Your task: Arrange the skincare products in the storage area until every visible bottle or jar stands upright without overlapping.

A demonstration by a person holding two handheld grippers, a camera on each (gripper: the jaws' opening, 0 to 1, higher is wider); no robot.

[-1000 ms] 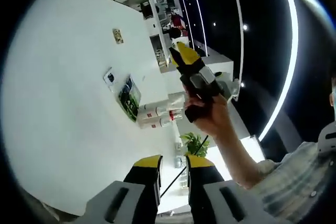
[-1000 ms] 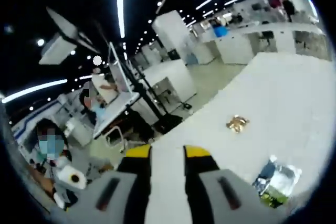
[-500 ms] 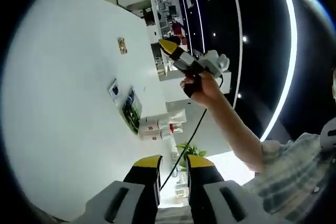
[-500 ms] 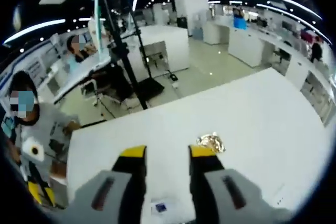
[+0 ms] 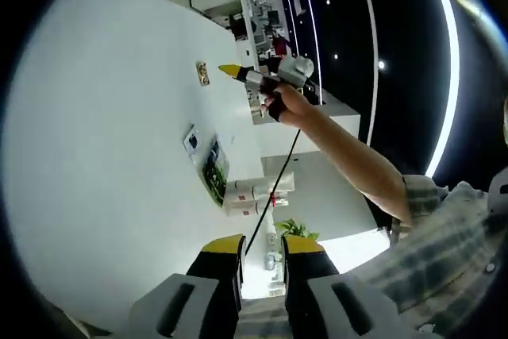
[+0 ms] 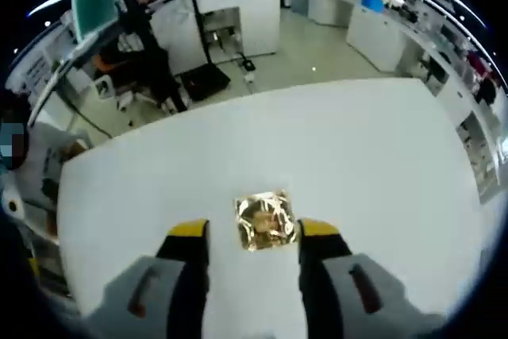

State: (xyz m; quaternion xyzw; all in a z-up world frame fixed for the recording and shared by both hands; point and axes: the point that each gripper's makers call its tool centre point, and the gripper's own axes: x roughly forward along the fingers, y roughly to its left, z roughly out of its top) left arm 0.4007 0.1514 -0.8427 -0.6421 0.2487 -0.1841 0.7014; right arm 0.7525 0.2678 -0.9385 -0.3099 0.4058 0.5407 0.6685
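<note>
— Two white tubes (image 5: 252, 194) lie flat near the table (image 5: 95, 156) edge, with flat sachets (image 5: 208, 166) just beside them; nothing stands upright yet, I'd judge.

— Readable labels?

— Red marks, too small to read.

— Grippers?

— My right gripper (image 6: 251, 231) is open around a gold foil packet (image 6: 265, 220), gripping nothing. My left gripper (image 5: 261, 244) hangs open, empty.

R gripper (image 6: 244, 237) has swung out over the white table (image 6: 381, 164) toward the gold sachet (image 6: 266, 219), now framed btwn its spread jaws, and in the left gripper view it moved from 3 o'clock up to 12.
</note>
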